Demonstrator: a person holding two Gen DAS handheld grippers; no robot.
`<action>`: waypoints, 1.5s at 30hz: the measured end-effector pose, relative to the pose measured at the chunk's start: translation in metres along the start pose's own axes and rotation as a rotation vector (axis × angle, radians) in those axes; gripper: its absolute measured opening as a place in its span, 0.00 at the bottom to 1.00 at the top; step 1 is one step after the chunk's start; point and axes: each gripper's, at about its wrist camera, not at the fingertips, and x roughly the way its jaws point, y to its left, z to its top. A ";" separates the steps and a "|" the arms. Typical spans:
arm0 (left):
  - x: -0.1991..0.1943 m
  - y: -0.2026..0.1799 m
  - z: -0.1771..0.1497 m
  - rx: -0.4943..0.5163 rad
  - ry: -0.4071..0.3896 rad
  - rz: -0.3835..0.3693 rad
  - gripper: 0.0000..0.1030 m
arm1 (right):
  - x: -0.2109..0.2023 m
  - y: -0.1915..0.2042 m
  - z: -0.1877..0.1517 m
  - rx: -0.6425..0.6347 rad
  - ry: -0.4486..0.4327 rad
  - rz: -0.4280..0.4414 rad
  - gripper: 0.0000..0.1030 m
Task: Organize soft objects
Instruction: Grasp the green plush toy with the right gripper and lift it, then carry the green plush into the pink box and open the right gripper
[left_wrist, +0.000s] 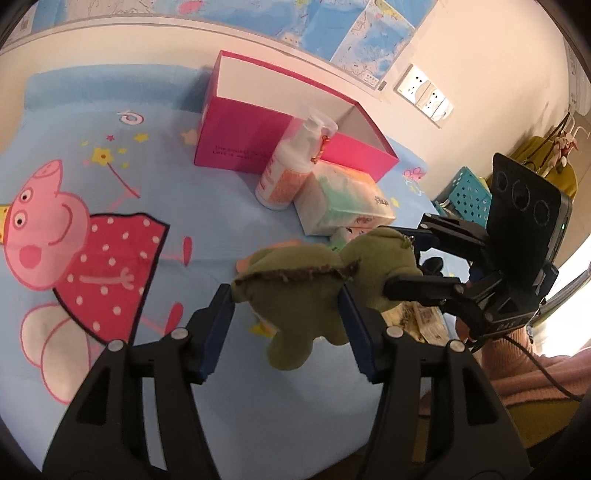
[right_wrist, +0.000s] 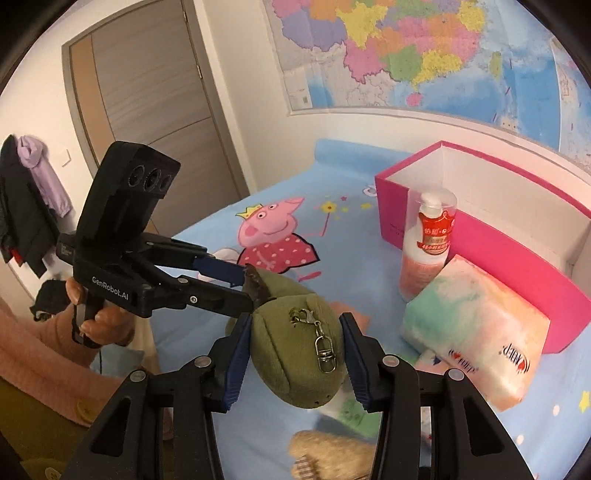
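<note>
green plush toy (left_wrist: 295, 291) clamped between left gripper (left_wrist: 286, 295) pads. pinched too between right gripper (right_wrist: 295, 354) jaws.

Home bedroom, cartoon pig bedsheet (left_wrist: 110, 206), wall map (right_wrist: 406, 55), wooden door (right_wrist: 155, 110)

Left hand-held gripper (right_wrist: 247, 282) body: white lettering "GenRobot.AI".
Pink box (left_wrist: 236, 138) front: two lines of small dark print, too small to read.
Tissue pack (right_wrist: 476, 343): red logo, illegible.
Lotion bottle (right_wrist: 428, 247) label: red, characters unreadable.
</note>
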 end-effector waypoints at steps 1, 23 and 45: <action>0.003 0.001 0.001 -0.001 0.006 -0.001 0.58 | 0.002 -0.003 0.000 0.007 0.005 -0.002 0.46; 0.013 -0.005 0.010 0.028 0.020 0.011 0.54 | -0.008 -0.015 -0.015 0.150 0.007 -0.054 0.44; -0.049 -0.066 0.131 0.244 -0.273 0.153 0.54 | -0.077 -0.051 0.092 0.069 -0.293 -0.063 0.44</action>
